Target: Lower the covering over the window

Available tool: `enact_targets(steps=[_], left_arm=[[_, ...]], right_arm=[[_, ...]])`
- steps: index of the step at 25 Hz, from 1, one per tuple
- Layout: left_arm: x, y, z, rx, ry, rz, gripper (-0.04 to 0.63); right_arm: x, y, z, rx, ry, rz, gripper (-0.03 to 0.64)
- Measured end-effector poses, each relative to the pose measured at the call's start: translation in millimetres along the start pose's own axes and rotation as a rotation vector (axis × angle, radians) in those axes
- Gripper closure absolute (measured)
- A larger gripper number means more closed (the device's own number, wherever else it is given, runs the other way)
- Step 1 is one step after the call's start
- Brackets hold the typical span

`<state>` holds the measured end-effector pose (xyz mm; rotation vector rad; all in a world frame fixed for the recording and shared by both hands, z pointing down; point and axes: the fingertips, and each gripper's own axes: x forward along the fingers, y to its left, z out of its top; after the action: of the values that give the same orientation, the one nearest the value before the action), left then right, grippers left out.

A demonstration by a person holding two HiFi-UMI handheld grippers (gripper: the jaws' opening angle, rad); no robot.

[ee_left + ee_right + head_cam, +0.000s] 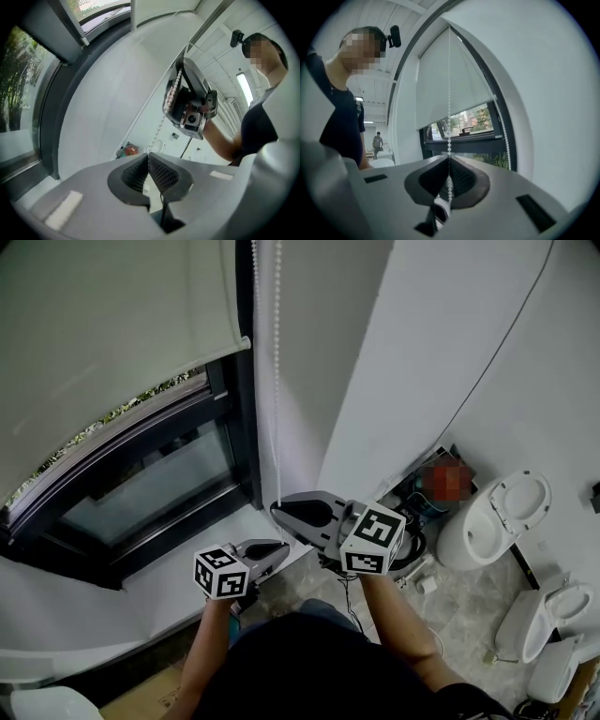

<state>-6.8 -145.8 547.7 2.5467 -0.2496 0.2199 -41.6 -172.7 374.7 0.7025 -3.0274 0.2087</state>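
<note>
1. My right hand-held gripper (449, 161) is clamped on the bead chain (449, 117), which rises straight from between its ribbed black pads. My left hand-held gripper (149, 157) is closed too, lower down, and the chain appears to run into its tips.
2. The beads are small, round and smooth. I judge they could slip through the pads if I pull sharply.
3. A second strand hangs just beside the one I hold. Hauling the wrong strand would raise the covering instead of lowering it.
4. A pull off to one side might jam the chain where it feeds the roller, which I cannot see.
5. The roller blind (103, 334) is pale, matte fabric with a straight, stiff bottom edge. It hangs partway down, covering only the upper part of the window (159, 493).
6. Below it the glass is bare inside a dark frame, set in a smooth white wall.
</note>
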Motion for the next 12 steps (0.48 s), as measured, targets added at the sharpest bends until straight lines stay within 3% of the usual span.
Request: enact_targets(steps=[2, 8, 12], left_arm=[[3, 1, -11, 0.043, 0.023, 0.012, 0.583], [6, -6, -15, 0.094, -0.094, -0.010, 0.581], [8, -1, -33, 0.101, -0.023, 0.012, 0.581]], right_arm=[[1, -1, -13, -0.012, 0.045, -0.006, 0.601], [-4, -8, -18, 0.034, 0.006, -0.012, 0.603], [-1, -12, -39, -0.016, 0.106, -0.029, 0.603]])
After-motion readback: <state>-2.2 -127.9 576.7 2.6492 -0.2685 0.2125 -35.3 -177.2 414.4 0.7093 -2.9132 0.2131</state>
